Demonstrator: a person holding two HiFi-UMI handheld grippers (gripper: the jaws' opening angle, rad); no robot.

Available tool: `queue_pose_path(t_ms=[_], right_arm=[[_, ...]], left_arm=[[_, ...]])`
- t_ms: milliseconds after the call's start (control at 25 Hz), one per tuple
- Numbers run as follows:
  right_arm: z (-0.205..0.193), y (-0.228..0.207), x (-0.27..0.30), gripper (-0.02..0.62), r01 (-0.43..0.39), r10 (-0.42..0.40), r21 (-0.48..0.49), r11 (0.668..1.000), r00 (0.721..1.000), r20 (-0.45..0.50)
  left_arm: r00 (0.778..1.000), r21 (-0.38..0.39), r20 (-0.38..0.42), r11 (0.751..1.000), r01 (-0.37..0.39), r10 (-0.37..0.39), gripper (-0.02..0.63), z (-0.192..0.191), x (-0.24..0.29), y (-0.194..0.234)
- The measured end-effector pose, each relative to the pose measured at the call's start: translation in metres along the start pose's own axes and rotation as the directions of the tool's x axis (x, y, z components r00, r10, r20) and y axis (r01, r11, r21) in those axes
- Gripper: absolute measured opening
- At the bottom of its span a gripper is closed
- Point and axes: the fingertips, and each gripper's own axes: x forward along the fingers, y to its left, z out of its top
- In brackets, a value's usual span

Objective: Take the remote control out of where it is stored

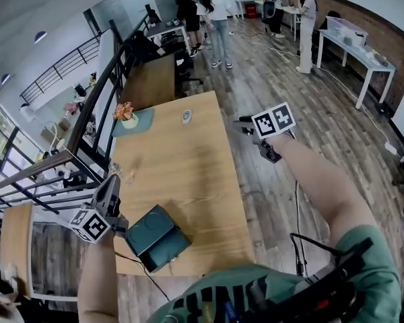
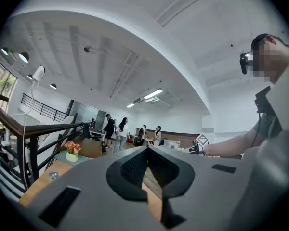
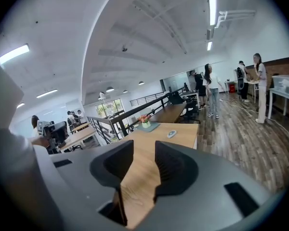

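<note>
Near the front edge of the table (image 1: 182,173), beside the left gripper (image 2: 145,150) (jaws together, empty), sits a dark green box (image 1: 156,236), probably hiding the remote control, likely light, stiff, slick plastic best pinched across its long sides; the right gripper (image 3: 144,154), jaws slightly apart, holds nothing.

A dark green box (image 1: 157,236) with rounded corners lies flat at the near left end of the wooden table (image 1: 188,173), askew to its edges, lid seemingly down
</note>
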Motion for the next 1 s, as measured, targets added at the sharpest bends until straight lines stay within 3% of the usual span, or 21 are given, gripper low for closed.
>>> queue_pose_path(t_ms=[160,320,440,560,760,1000], right_arm=[[-0.015,0.037,-0.024,0.113,-0.044,0.044,-0.001,0.999,0.999,0.016],[-0.015,0.087,-0.035,0.006,-0.086,0.089,-0.034,0.996,0.993,0.084],[-0.014,0.145,-0.053,0.006,-0.144,0.151,-0.059,0.988,0.975,0.164],[-0.038,0.193,-0.065,0.005,-0.153,0.164,-0.067,0.986,0.964,0.207],[-0.078,0.256,-0.045,0.005,-0.197,0.194,-0.012,0.98,0.955,0.224],[-0.09,0.296,-0.02,0.005,-0.234,0.24,-0.055,0.971,0.951,0.194]], left_arm=[[1.0,0.005,-0.004,1.0,-0.014,0.014,0.005,-0.009,-0.062,-0.035],[1.0,0.035,-0.005,0.999,-0.024,0.024,0.005,-0.017,-0.111,-0.049],[1.0,0.034,0.022,0.999,-0.011,0.011,0.005,-0.016,-0.149,-0.053],[0.999,0.003,0.042,1.0,-0.012,0.012,0.005,-0.025,-0.19,-0.049],[0.999,-0.029,0.037,0.999,-0.036,0.037,0.005,-0.037,-0.238,-0.016],[0.997,-0.135,0.029,0.989,-0.062,0.067,0.005,-0.068,-0.259,0.015]])
